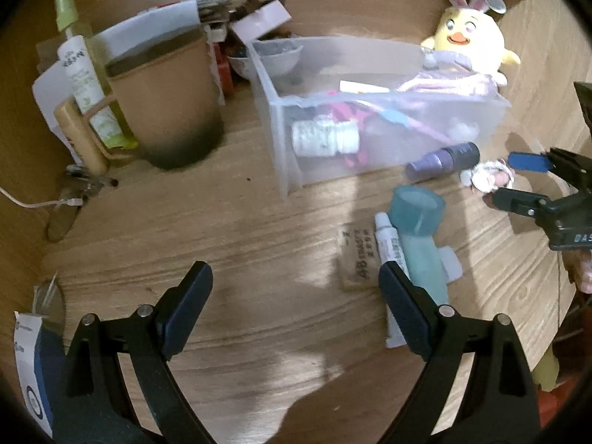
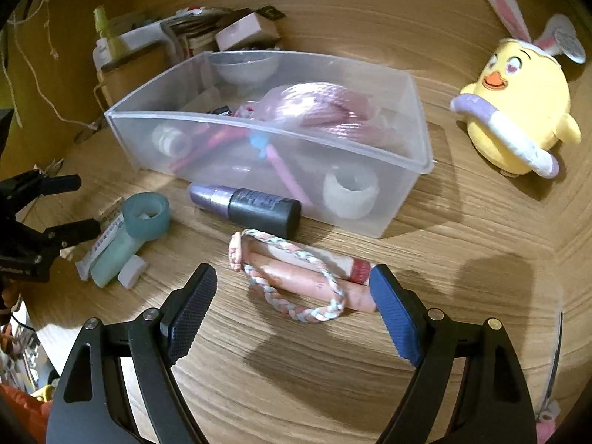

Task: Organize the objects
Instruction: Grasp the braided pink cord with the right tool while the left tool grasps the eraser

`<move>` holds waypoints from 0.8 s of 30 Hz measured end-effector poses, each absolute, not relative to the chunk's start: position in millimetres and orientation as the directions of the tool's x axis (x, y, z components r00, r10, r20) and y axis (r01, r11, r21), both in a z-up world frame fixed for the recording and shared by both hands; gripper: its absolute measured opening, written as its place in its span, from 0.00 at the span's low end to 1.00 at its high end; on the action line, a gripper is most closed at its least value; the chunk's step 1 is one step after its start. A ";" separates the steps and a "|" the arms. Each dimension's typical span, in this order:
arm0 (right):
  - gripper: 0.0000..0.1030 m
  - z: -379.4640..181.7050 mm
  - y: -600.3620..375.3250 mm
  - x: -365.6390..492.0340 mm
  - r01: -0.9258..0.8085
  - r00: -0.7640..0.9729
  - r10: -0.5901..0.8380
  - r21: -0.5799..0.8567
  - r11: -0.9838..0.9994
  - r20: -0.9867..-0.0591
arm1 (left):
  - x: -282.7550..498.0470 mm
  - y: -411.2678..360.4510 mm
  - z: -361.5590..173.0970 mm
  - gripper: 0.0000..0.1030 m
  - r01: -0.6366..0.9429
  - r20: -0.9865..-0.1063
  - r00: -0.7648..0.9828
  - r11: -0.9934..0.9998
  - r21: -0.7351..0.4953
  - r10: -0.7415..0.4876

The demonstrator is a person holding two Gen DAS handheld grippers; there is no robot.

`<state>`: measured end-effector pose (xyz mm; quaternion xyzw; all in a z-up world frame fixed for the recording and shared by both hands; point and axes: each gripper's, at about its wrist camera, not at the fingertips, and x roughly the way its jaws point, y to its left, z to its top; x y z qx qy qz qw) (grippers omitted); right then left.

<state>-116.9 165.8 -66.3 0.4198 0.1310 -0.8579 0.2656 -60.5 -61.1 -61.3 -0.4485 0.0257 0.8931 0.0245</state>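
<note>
Both grippers, left [image 1: 296, 277] and right [image 2: 294, 281], gape empty over grainy wood. Frosted plastic bin [image 2: 370, 151] at twelve o'clock; braided band [image 2: 296, 281] circling pink tubes.

A clear plastic bin [image 2: 403, 192] stands open on my wooden surface [image 2: 296, 351], holding pink cord, pens and tape rolls. Just in front lies a purple and black tube [image 2: 246, 205] on its side. Nearer me, two pink tubes [image 2: 296, 277] lie inside a braided bracelet [image 2: 318, 312]. A teal tape roll [image 2: 146, 220] leans on a teal tube [image 2: 111, 261].
</note>
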 end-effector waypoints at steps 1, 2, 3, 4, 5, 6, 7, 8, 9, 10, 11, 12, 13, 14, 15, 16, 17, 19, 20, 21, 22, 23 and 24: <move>0.80 -66.8 164.1 -115.5 0.573 -0.505 -0.347 -0.006 -0.820 -0.790 | -60.1 -58.9 -62.0 0.89 -0.072 -0.802 -0.597 -0.997 0.024 0.024; 0.80 -67.2 162.1 -114.2 0.580 -0.503 -0.349 -0.009 -0.815 -0.790 | -59.7 -58.2 -62.1 0.89 -0.077 -0.801 -0.598 -0.997 0.024 0.027; 0.80 -67.7 159.9 -112.9 0.586 -0.503 -0.350 -0.015 -0.810 -0.790 | -59.7 -56.9 -62.0 0.88 -0.084 -0.800 -0.599 -0.996 0.021 0.034; 0.80 -68.0 157.5 -111.6 0.591 -0.506 -0.349 -0.022 -0.807 -0.789 | -60.1 -55.1 -62.0 0.85 -0.089 -0.797 -0.602 -0.996 0.020 0.038; 0.79 -68.1 155.3 -110.3 0.593 -0.510 -0.347 -0.029 -0.804 -0.787 | -60.7 -54.0 -62.3 0.81 -0.090 -0.797 -0.603 -0.996 0.023 0.036; 0.78 -67.9 153.6 -109.6 0.595 -0.513 -0.344 -0.037 -0.803 -0.787 | -62.4 -52.5 -64.0 0.73 -0.096 -0.803 -0.595 -0.995 0.025 0.037; 0.78 -68.0 152.1 -108.6 0.598 -0.515 -0.342 -0.043 -0.800 -0.786 | -63.7 -52.0 -65.5 0.66 -0.101 -0.809 -0.587 -0.995 0.023 0.041; 0.78 -67.8 151.1 -107.3 0.601 -0.518 -0.344 -0.046 -0.798 -0.783 | -65.5 -51.4 -68.1 0.65 -0.103 -0.816 -0.577 -0.995 0.014 0.049; 0.73 -67.6 150.1 -107.3 0.601 -0.521 -0.343 -0.050 -0.798 -0.782 | -65.8 -52.3 -68.2 0.62 -0.099 -0.812 -0.581 -0.995 0.000 0.058; 0.66 -67.7 149.7 -106.6 0.601 -0.523 -0.340 -0.055 -0.797 -0.781 | -65.6 -52.3 -68.3 0.59 -0.094 -0.811 -0.582 -0.996 -0.003 0.057; 0.62 -68.1 149.2 -106.4 0.602 -0.522 -0.338 -0.057 -0.796 -0.783 | -65.4 -52.5 -67.5 0.56 -0.091 -0.810 -0.584 -0.996 -0.001 0.054; 0.58 -67.9 148.9 -107.6 0.599 -0.526 -0.335 -0.062 -0.798 -0.782 | -64.8 -53.3 -66.9 0.50 -0.086 -0.808 -0.587 -0.996 -0.003 0.053; 0.57 -67.9 149.0 -108.4 0.598 -0.528 -0.334 -0.061 -0.799 -0.781 | -65.2 -53.8 -66.3 0.45 -0.082 -0.807 -0.588 -0.997 -0.003 0.051; 0.56 -67.4 149.9 -108.3 0.596 -0.529 -0.340 -0.056 -0.801 -0.778 | -65.0 -54.8 -65.6 0.43 -0.075 -0.806 -0.590 -0.997 -0.004 0.048; 0.53 -67.1 150.5 -108.4 0.597 -0.529 -0.346 -0.050 -0.801 -0.775 | -64.9 -55.7 -64.9 0.39 -0.071 -0.805 -0.591 -0.997 -0.007 0.048; 0.48 -66.6 150.8 -108.1 0.599 -0.528 -0.351 -0.046 -0.800 -0.773 | -66.0 -55.9 -64.5 0.34 -0.069 -0.804 -0.592 -0.998 -0.011 0.050; 0.46 -65.9 150.9 -107.7 0.602 -0.526 -0.357 -0.041 -0.797 -0.772 | -66.1 -56.4 -64.0 0.31 -0.067 -0.803 -0.593 -0.998 -0.017 0.054; 0.33 -64.3 150.5 -106.1 0.609 -0.521 -0.368 -0.033 -0.793 -0.770 | -67.5 -57.4 -63.6 0.23 -0.068 -0.803 -0.593 -0.997 -0.032 0.066; 0.29 -63.9 149.9 -105.7 0.613 -0.517 -0.374 -0.028 -0.789 -0.770 | -68.7 -57.7 -63.6 0.23 -0.069 -0.802 -0.593 -0.997 -0.038 0.072; 0.22 -62.9 149.4 -104.6 0.617 -0.514 -0.379 -0.025 -0.786 -0.770 | -70.1 -57.7 -63.8 0.23 -0.070 -0.801 -0.594 -0.997 -0.043 0.076; 0.17 -62.0 149.4 -103.5 0.619 -0.514 -0.380 -0.026 -0.785 -0.769 | -70.3 -57.6 -63.8 0.23 -0.071 -0.799 -0.595 -0.996 -0.047 0.080; 0.15 -61.2 149.9 -102.5 0.619 -0.515 -0.382 -0.024 -0.785 -0.768 | -69.8 -57.1 -63.3 0.23 -0.070 -0.797 -0.599 -0.997 -0.045 0.078; 0.12 -60.7 150.6 -102.4 0.619 -0.514 -0.384 -0.022 -0.785 -0.767 | -69.6 -56.5 -62.6 0.23 -0.068 -0.794 -0.604 -0.997 -0.042 0.074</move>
